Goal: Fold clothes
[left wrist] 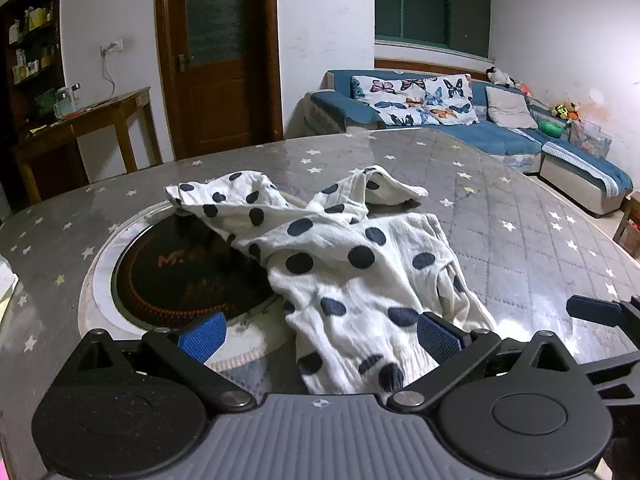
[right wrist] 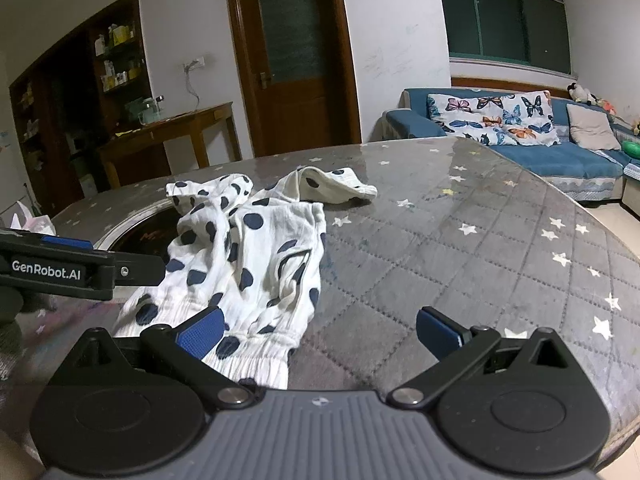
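Observation:
A white garment with dark blue polka dots [left wrist: 344, 264] lies crumpled on the grey star-patterned table [left wrist: 520, 216], partly over a round black cooktop [left wrist: 176, 276]. My left gripper [left wrist: 320, 338] is open just above the garment's near end, with the cloth running between its blue pads and neither pad pressing on it. In the right wrist view the same garment [right wrist: 256, 256] lies ahead and to the left. My right gripper [right wrist: 320, 334] is open; its left pad [right wrist: 202, 332] hovers over the elastic hem, its right pad over bare table. The left gripper's body [right wrist: 60, 268] shows at the left edge.
The cooktop sits in a pale round rim [left wrist: 100, 264] set into the table. Behind the table stand a wooden door [left wrist: 216, 56], a wooden side table [left wrist: 92, 120] and a blue sofa [left wrist: 480, 128] with butterfly cushions. The right gripper's tip [left wrist: 592, 312] shows at the left wrist view's right edge.

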A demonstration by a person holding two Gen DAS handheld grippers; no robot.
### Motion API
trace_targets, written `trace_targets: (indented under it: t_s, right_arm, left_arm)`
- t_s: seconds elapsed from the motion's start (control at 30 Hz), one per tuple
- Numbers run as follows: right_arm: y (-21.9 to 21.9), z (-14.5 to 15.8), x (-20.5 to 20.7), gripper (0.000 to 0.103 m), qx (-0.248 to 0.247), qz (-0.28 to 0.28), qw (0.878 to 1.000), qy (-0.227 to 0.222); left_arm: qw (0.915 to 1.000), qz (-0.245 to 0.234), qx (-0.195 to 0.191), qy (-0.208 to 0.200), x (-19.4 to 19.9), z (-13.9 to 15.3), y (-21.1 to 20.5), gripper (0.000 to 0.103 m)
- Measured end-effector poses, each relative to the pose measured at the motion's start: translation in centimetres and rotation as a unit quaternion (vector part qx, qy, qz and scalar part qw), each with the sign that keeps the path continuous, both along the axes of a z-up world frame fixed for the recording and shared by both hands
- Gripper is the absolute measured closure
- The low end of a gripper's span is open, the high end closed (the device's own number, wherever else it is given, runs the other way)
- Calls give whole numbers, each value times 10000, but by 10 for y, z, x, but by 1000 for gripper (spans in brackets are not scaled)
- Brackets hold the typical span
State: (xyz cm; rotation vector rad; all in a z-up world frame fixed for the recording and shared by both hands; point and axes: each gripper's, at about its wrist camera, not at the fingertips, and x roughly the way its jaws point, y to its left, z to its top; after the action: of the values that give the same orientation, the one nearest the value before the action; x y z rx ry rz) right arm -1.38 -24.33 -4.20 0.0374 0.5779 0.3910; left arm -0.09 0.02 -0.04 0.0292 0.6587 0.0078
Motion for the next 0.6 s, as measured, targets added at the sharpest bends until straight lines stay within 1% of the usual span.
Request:
trace_targets:
  t_s: [0.17, 0.27, 0.6]
  right_arm:
    - [5, -3, -5, 0, -34, 21, 10000, 21]
    - [11, -10, -10, 0, -43, 36, 10000, 36]
    - [23, -23, -22, 0, -122, 75, 9997, 197]
  left_arm:
    - [10000, 58, 15, 18, -8, -4, 2, 0]
    - [10000, 92, 24, 28, -14, -7, 3, 0]
    - [9998, 196, 18, 89, -31, -14, 8, 0]
